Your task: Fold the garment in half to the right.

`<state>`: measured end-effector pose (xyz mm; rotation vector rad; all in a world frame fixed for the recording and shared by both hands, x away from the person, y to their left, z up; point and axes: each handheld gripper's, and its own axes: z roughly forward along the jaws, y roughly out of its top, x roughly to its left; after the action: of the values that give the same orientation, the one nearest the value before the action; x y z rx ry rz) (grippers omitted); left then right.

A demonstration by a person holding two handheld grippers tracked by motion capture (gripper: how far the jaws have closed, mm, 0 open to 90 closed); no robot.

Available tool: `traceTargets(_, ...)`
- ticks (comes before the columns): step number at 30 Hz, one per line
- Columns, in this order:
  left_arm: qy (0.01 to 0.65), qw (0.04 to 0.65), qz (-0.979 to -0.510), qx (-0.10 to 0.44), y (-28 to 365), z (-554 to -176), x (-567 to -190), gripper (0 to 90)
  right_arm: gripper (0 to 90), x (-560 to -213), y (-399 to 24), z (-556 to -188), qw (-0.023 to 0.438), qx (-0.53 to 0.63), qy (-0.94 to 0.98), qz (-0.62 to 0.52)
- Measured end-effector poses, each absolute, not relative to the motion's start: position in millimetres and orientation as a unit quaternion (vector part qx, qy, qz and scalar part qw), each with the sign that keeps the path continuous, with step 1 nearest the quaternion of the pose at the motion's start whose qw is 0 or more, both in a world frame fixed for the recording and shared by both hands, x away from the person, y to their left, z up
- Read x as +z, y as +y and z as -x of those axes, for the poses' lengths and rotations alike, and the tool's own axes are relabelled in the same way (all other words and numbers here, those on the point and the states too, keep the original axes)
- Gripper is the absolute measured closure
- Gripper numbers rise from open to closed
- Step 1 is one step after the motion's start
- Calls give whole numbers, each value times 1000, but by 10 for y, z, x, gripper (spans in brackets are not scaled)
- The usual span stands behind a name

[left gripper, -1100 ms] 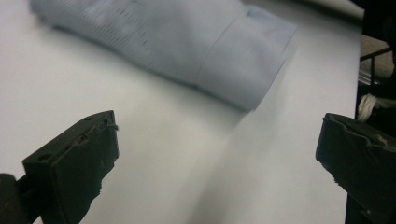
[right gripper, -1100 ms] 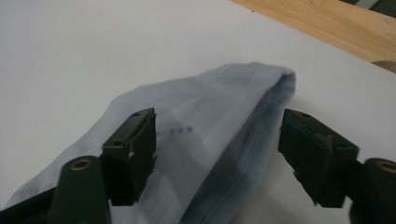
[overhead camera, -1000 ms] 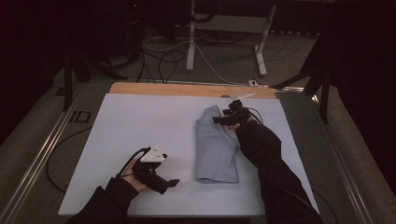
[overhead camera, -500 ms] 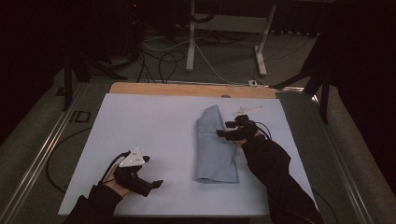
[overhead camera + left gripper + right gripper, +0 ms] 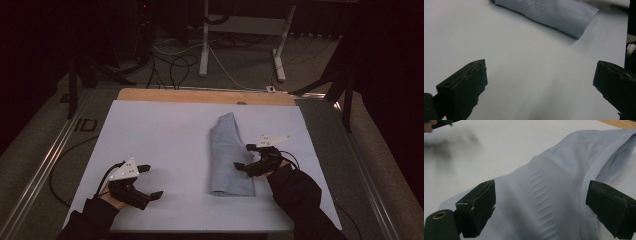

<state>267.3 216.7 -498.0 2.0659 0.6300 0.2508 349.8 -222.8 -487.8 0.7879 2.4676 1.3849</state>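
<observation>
Cloth (image 5: 230, 156): one piece, pale blue-grey, lying in a long narrow fold right of centre in the high view, its far end toward the upper middle, its near end squared off. We judge the lengthwise folding as done; what looks left is at most a crosswise fold to shorten it, or setting it aside.

Right gripper (image 5: 245, 157): one, at the cloth's right edge near mid-length. Its jaws have just been opening and now stand wide; in the right gripper view (image 5: 540, 206) the cloth lies below and between them, not pinched. We read this as released.

Left gripper (image 5: 148, 181): one, lower left of the high view, well apart from the cloth. In the left gripper view (image 5: 540, 86) its jaws stand wide over the bare sheet, with the cloth's ribbed end at the upper right of that frame. Nothing held.

Sheet (image 5: 160, 135): one, white, covering the table; a wooden strip (image 5: 200, 95) shows along its far edge.

Count: one cloth, two grippers, one sheet.
</observation>
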Motion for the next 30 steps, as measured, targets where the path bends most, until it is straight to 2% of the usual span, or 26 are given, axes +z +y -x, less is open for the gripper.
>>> traceTargets(5, 252, 467, -842, 99, 2225, -2670, -4976, 3, 91, -4928, -2342, -3390, 98, 476, 832, -268)
traceTargets(13, 257, 472, -838, 95, 2295, -2669, -4981, 3, 88, -5023, -2638, -3175, 129, 478, 818, -294)
traceTargets(16, 262, 474, -836, 92, 2321, -2677, -4986, 3, 87, -5077, -2745, -3084, 126, 475, 814, -309)
traceTargets(30, 278, 474, -830, 93, 2462, -2626, -5060, 3, 87, -5188, -2929, -2884, 147, 466, 805, -337)
